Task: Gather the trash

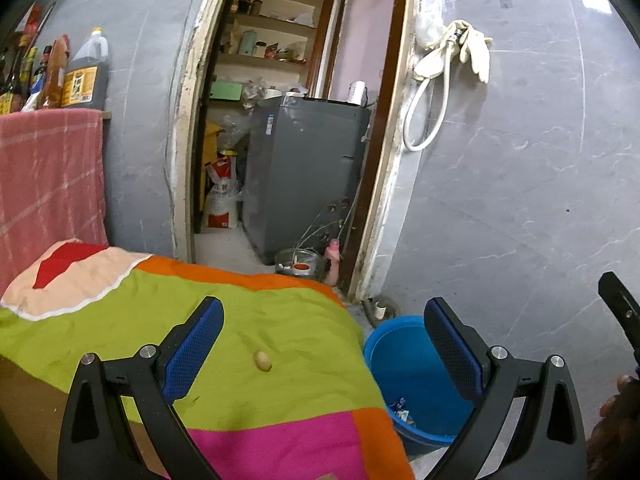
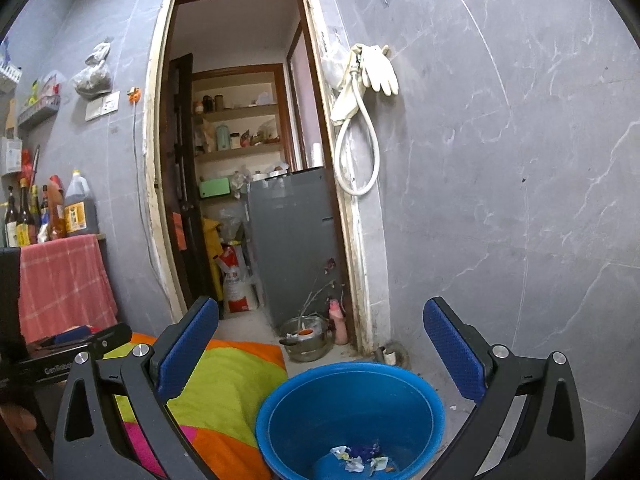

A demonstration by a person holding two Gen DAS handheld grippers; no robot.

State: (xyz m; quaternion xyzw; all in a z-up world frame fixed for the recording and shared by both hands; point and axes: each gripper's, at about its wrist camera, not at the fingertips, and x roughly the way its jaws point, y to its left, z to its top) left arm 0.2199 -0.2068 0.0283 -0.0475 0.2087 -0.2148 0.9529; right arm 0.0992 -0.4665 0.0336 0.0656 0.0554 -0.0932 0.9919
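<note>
A small yellowish scrap [image 1: 262,361] lies on the green part of the multicoloured cloth [image 1: 280,392] covering the table. My left gripper [image 1: 320,340] is open and empty above the cloth, the scrap between its blue pads. A blue bucket [image 2: 280,412] stands on the floor to the right of the table, with crumpled wrappers [image 2: 360,458] at its bottom. It also shows in the left wrist view [image 1: 400,360]. My right gripper [image 2: 320,344] is open and empty, held above the bucket.
An open doorway leads to a storeroom with a grey fridge [image 2: 292,240] and shelves. A metal pot [image 2: 306,338] and pink bottle [image 2: 340,324] stand on the floor by the door frame. A pink towel [image 1: 48,184] and bottles [image 1: 86,76] are at left. Gloves and hose [image 2: 368,80] hang on the wall.
</note>
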